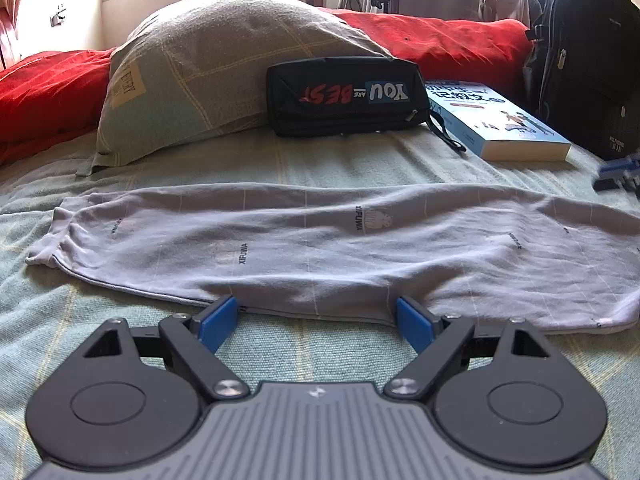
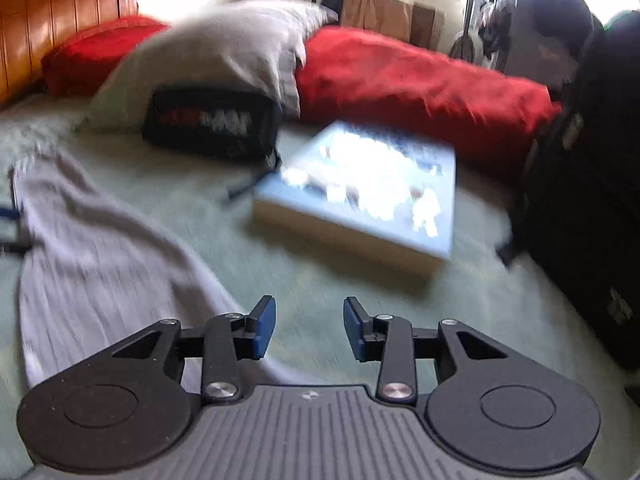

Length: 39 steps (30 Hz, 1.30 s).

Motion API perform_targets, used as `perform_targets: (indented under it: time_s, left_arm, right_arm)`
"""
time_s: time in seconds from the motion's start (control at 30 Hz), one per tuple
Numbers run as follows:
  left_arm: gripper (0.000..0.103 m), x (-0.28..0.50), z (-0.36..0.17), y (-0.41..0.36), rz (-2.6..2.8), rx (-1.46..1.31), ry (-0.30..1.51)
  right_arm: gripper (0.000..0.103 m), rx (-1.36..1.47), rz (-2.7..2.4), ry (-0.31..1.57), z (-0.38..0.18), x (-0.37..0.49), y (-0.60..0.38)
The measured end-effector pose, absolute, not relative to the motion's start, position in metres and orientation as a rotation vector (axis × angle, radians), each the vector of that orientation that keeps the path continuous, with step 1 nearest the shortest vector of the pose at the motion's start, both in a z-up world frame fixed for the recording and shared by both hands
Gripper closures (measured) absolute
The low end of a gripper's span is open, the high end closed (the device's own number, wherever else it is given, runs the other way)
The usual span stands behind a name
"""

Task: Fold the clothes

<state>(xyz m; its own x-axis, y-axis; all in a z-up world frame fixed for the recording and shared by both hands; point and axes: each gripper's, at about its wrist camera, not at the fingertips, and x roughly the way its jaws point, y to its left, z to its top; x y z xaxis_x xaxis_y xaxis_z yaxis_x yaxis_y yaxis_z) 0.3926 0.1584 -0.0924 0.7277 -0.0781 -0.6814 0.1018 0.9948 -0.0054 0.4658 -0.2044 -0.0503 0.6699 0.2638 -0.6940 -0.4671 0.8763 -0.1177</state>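
A grey garment (image 1: 320, 240) printed with small logos lies folded into a long band across the green bed sheet (image 1: 320, 344). My left gripper (image 1: 316, 312) stands wide open at the garment's near hem. Its blue fingertips (image 1: 222, 314) rest at the cloth edge and do not pinch it. In the blurred right wrist view the same garment (image 2: 100, 248) runs along the left side. My right gripper (image 2: 310, 320) is open over bare sheet (image 2: 320, 280) just right of the garment, with nothing between its fingers. It also shows as a blue blur, the right gripper (image 1: 618, 172), at the far right of the left wrist view.
Behind the garment lie a grey-green pillow (image 1: 224, 68), a black zip pouch (image 1: 344, 96) and a blue book (image 1: 496, 120). A red blanket (image 1: 440, 44) runs along the back. A black backpack (image 1: 588, 60) stands at the right, and a wooden headboard (image 2: 60, 20) is at the far left.
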Motion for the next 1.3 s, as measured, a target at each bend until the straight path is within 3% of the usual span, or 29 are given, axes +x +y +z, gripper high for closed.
perform_targets:
  time_s: [0.43,0.47,0.53,0.73,0.87,0.93,1.03,1.2,1.3]
  left_arm:
    - [0.015,0.392,-0.094,0.158,-0.097,0.039,0.749]
    - [0.015,0.392,-0.094,0.158,-0.097,0.038,0.749]
    - [0.015,0.392,-0.094,0.157,-0.096,0.038,0.748]
    - [0.015,0.393,-0.093,0.157,-0.096,0.039,0.747]
    - [0.015,0.392,-0.092,0.158,-0.097,0.032,0.745]
    - [0.015,0.392,-0.092,0.158,-0.098,0.031,0.744]
    - [0.015,0.392,-0.092,0.157,-0.096,0.033,0.743]
    - [0.015,0.392,-0.092,0.157,-0.097,0.033,0.743]
    - [0.015,0.392,-0.092,0.158,-0.093,0.027,0.744]
  right_arm:
    - [0.054,-0.493,0.502,0.731,-0.075,0.447,-0.216]
    - [0.057,-0.479,0.517,0.747,-0.074,0.45,-0.219]
    - [0.099,-0.406,0.556,0.782,-0.071,0.452,-0.221]
    - [0.102,-0.3,0.359,0.728,-0.064,0.472,-0.228]
    - [0.094,-0.209,0.269,0.737,-0.056,0.478,-0.238]
    - [0.075,-0.147,0.273,0.724,-0.044,0.464,-0.244]
    - [0.061,-0.128,0.254,0.77,-0.036,0.446,-0.246]
    - [0.055,-0.004,0.139,0.904,-0.06,0.444,-0.271]
    - [0.053,0.064,0.076,0.873,-0.072,0.46,-0.286]
